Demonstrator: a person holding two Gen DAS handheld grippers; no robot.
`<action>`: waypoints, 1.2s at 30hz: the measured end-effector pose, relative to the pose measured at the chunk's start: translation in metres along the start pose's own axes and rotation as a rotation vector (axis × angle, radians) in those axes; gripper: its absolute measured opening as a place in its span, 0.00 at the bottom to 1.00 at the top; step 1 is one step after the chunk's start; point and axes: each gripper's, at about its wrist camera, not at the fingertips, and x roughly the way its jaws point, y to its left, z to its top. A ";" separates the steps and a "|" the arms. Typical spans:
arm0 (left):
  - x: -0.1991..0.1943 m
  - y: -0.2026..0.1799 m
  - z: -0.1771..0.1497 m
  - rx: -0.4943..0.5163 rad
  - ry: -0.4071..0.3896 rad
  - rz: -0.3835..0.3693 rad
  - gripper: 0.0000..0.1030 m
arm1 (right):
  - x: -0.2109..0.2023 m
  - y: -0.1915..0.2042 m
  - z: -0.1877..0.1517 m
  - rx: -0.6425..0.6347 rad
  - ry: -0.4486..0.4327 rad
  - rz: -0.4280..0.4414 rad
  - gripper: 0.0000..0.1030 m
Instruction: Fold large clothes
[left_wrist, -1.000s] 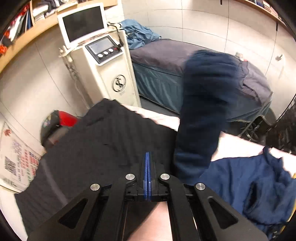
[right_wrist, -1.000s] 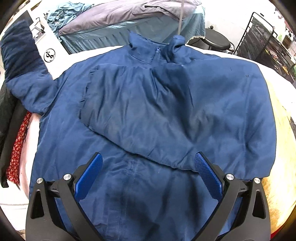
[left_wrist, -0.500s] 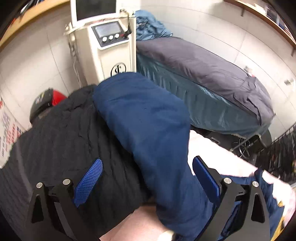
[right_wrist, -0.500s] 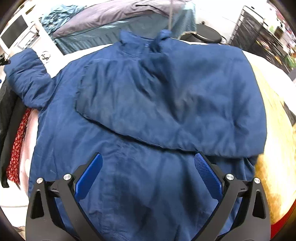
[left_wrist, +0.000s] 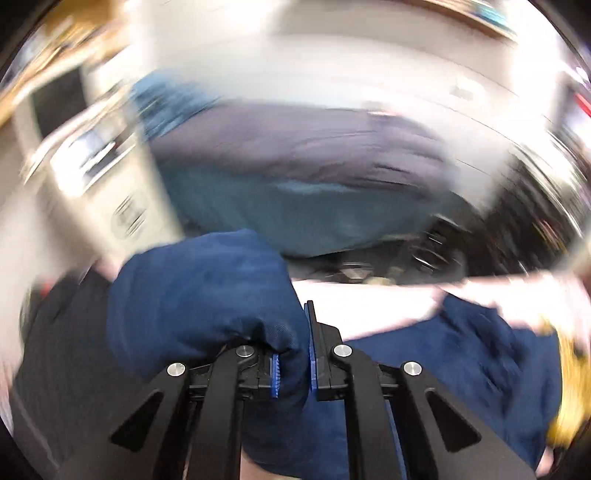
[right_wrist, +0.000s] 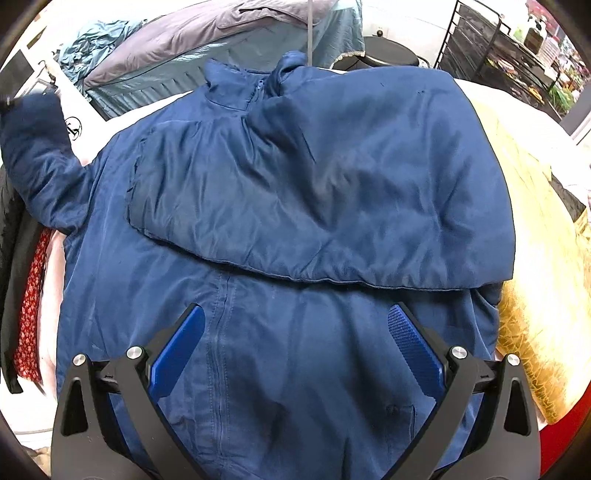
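Note:
A large blue jacket (right_wrist: 295, 184) lies front up on the table, zipped, with its right side and sleeve folded across the chest. Its other sleeve (right_wrist: 33, 147) sticks out at the far left, lifted. In the blurred left wrist view that sleeve (left_wrist: 199, 295) bunches over the jaws. My left gripper (left_wrist: 293, 354) is closing, and a fold of the sleeve is pinched between its blue pads. My right gripper (right_wrist: 295, 314) hangs open over the jacket's lower front by the zip, with nothing between its fingers.
A black garment (left_wrist: 55, 350) and a red patterned cloth (right_wrist: 31, 295) lie at the table's left edge. A gold cloth (right_wrist: 535, 295) covers the right side. Behind stand a grey-covered bed (right_wrist: 184, 40), a white machine (left_wrist: 110, 192), a black stool (right_wrist: 388, 55) and a wire rack (right_wrist: 498, 44).
The left gripper went from shut and empty to wide open beside the sleeve, then closed on a fold of it while swinging right. The right gripper drifted slightly and stayed open.

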 end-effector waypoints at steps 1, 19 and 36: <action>-0.005 -0.032 -0.005 0.062 -0.010 -0.057 0.10 | 0.000 -0.001 0.000 0.004 0.001 0.000 0.95; 0.051 -0.302 -0.213 0.802 0.248 -0.215 0.86 | 0.003 -0.068 -0.003 0.164 0.021 -0.049 0.95; 0.042 -0.135 -0.154 0.305 0.214 0.029 0.77 | -0.011 0.042 0.078 -0.127 -0.139 0.158 0.95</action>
